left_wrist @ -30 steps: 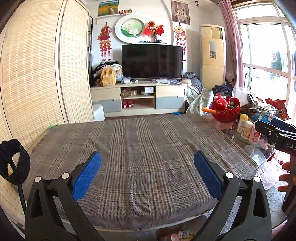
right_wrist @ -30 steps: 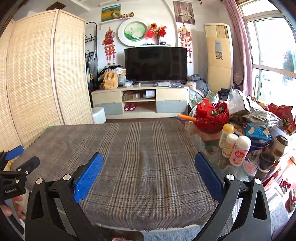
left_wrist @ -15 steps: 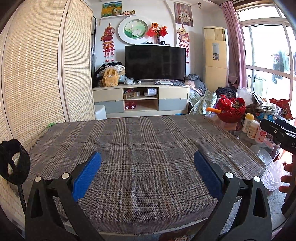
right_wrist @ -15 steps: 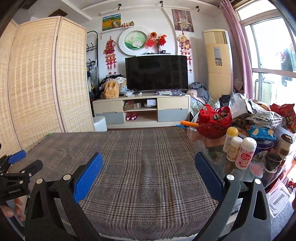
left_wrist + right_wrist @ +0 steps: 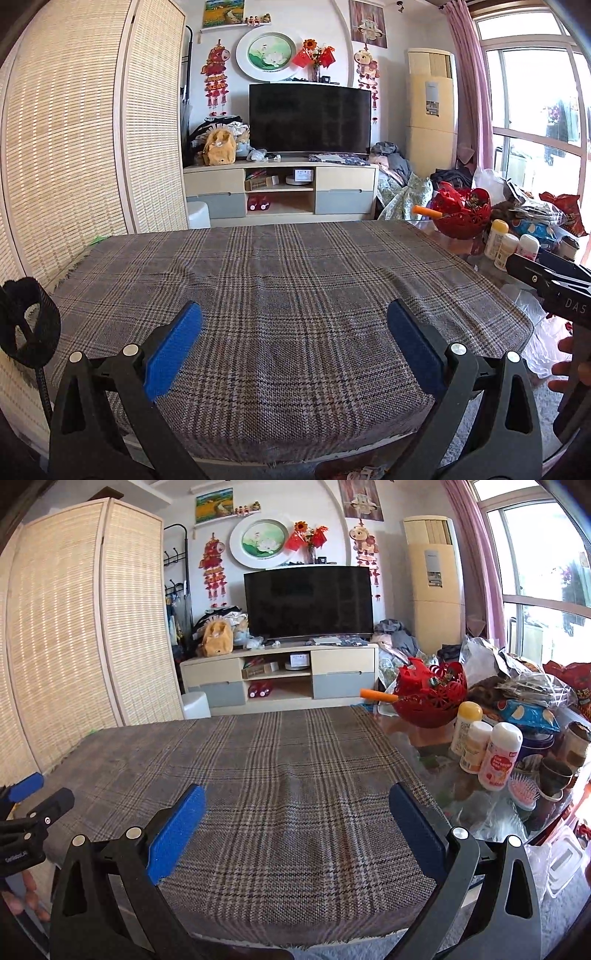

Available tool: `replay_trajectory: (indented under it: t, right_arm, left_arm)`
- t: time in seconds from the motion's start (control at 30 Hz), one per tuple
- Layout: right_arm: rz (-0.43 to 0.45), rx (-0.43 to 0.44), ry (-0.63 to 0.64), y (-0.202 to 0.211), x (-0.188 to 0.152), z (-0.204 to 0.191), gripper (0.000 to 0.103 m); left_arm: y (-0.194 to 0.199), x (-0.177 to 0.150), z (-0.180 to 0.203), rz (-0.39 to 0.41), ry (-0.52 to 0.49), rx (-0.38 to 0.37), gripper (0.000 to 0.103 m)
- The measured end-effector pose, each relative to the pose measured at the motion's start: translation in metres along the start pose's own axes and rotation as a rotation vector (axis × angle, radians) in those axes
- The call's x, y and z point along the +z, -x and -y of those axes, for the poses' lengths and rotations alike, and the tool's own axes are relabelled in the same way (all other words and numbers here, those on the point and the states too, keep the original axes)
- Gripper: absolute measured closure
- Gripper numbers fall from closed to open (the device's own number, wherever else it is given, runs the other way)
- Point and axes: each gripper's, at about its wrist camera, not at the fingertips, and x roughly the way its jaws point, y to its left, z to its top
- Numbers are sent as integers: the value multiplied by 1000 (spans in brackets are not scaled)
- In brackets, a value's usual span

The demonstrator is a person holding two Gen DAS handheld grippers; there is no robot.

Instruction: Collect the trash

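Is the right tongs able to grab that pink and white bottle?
Probably yes. The right tongs are open and empty, and the pink and white bottle stands at the near front of the cluttered table, nothing blocking.

A big table [image 5: 436, 402] is covered by a gray checked cloth [image 5: 280, 295]. To its right is a glass table [image 5: 436, 775]. On the glass stand a red basket [image 5: 428, 701], 3 bottles [image 5: 480, 746] close together, a pink hairbrush [image 5: 522, 792] and a dark cup [image 5: 554, 775].
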Motion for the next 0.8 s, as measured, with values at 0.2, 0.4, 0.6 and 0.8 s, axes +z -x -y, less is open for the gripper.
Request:
replay_trajectory:
  t: [0.2,0.4,0.6,0.8]
  right_arm:
    - [1,8,4,0,0,-4,3]
    - [-11,11,7,-2,0,-6,3]
    - [-19,11,9,-4,-1,-6,3]
    - [-24,7,8,-4,-2,-5,3]
  left_arm:
    - [-2,3,-3,2,14,7,8]
    - [-6,2,-1,-9,12,6,8]
    - [-9,1,0,-15,8,9,8]
    - [-10,1,1,-15,1,9,8]
